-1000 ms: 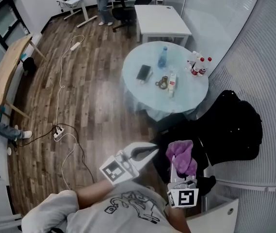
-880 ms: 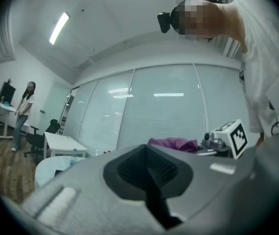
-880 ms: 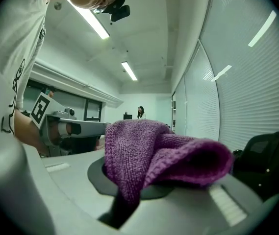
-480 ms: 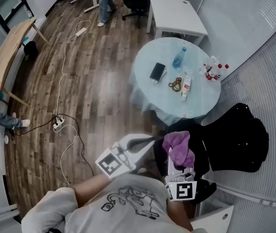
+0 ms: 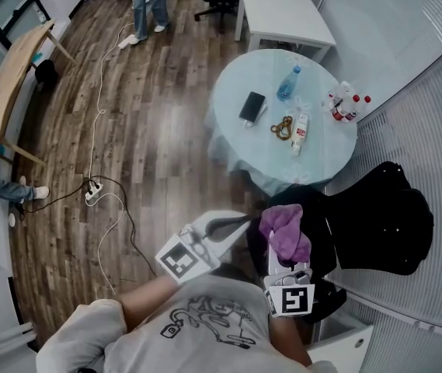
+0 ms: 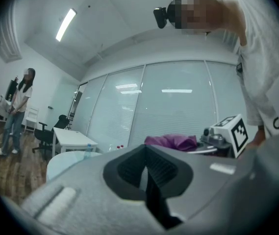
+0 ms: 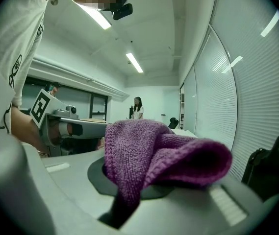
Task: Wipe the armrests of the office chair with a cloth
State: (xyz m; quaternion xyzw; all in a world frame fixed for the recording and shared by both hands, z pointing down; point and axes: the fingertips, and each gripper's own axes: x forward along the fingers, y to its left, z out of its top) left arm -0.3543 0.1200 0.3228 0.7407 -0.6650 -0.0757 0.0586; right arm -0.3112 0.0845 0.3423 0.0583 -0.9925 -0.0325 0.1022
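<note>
A: Round table (image 5: pixel 232 130), what sits where?
B: Phone (image 5: pixel 252 106) left of centre. Water bottle (image 5: pixel 287 82) behind it, towards the far edge. Small bottles (image 5: pixel 347 105) bunched at the right edge. Tube (image 5: pixel 299 133) and a ringed bundle (image 5: pixel 283 128) between phone and bunch, touching.
A: Around it?
B: Rectangular table (image 5: pixel 283 10) behind. Office chair (image 5: pixel 384 224) at its near right. Power strip (image 5: pixel 92 197) on the floor (image 5: pixel 151 146), well to the left.
A: Grippers?
B: Left gripper (image 5: pixel 242 222) just beside the right gripper (image 5: pixel 280 249), both left of the chair. Cloth (image 5: pixel 284 230) sits between the right one's jaws.
</note>
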